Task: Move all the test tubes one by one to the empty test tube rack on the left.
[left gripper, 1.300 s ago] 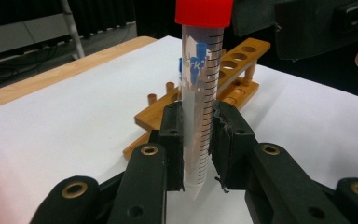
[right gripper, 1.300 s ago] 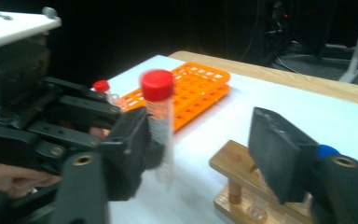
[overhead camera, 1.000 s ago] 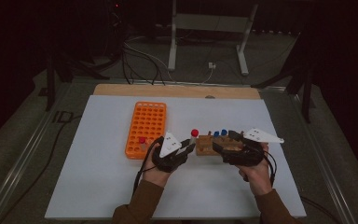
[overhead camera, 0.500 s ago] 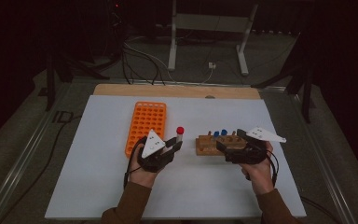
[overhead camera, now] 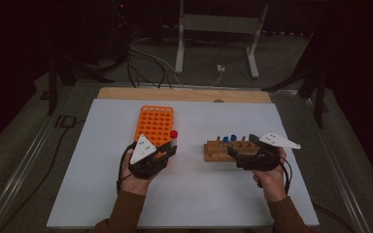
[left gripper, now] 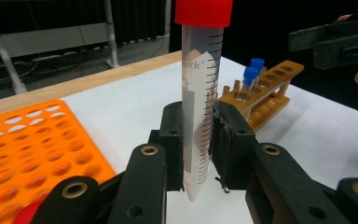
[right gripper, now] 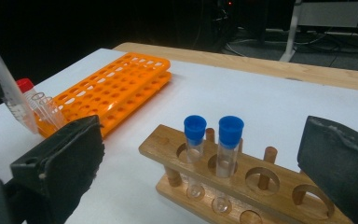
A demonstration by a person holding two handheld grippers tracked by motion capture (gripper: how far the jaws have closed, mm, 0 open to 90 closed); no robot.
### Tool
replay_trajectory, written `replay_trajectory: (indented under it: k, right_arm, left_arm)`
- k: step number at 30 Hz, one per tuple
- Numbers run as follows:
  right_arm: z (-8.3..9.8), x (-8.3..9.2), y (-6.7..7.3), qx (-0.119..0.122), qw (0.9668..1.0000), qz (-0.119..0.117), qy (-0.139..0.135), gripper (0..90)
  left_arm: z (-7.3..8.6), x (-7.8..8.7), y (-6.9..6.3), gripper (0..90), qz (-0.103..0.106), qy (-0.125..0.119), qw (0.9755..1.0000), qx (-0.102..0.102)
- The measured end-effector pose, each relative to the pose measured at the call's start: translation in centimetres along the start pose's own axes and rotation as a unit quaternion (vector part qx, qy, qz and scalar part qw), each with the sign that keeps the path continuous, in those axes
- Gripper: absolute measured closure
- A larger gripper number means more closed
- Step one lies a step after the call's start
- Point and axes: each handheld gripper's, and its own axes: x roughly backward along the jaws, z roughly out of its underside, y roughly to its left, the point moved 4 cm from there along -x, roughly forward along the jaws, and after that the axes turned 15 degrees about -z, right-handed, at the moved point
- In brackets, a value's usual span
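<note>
High view overlooks table (overhead camera: 102,194); claw views sit close, sharing racks.

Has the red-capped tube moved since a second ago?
Yes. The red-capped tube, clamped in the left gripper, has gone left, away from the wooden rack, and now stands beside the orange rack.

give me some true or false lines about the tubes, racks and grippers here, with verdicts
1. The left gripper holds a red-capped tube. True.
2. The wooden rack holds three blue-capped tubes. False: two.
3. The right gripper is clamped on the wooden rack. False: its jaws stand open with nothing gripped between them.
4. The orange rack lies left of the wooden rack in the high view. True.
5. The held tube is lying flat. False: upright.
</note>
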Motion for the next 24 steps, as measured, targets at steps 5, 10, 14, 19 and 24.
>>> replay_trajectory:
  k: [5,10,14,19,24]
  right_arm:
    - [0.0,0.1,-0.1,-0.003,1.0,0.002,-0.003,0.4]
    - [0.0,0.2,-0.2,-0.004,1.0,0.004,-0.005,0.4]
    - [0.0,0.2,-0.2,-0.005,1.0,0.005,-0.005,0.4]
    - [-0.1,0.4,-0.3,-0.006,0.9999,0.006,-0.007,0.4]
    - [-0.1,0.4,-0.4,-0.007,0.9999,0.006,-0.009,0.4]
  left_arm:
    - [0.1,0.8,1.4,75.9,-0.016,-0.001,0.9998,0.009]
    - [0.4,1.4,2.6,75.9,-0.037,0.001,0.9993,0.007]
    - [0.7,1.7,3.4,75.9,-0.051,0.005,0.9987,0.007]
    - [0.9,2.1,4.4,75.9,-0.063,0.007,0.9979,0.014]
    - [1.4,2.3,5.5,75.9,-0.08,0.01,0.9965,0.022]
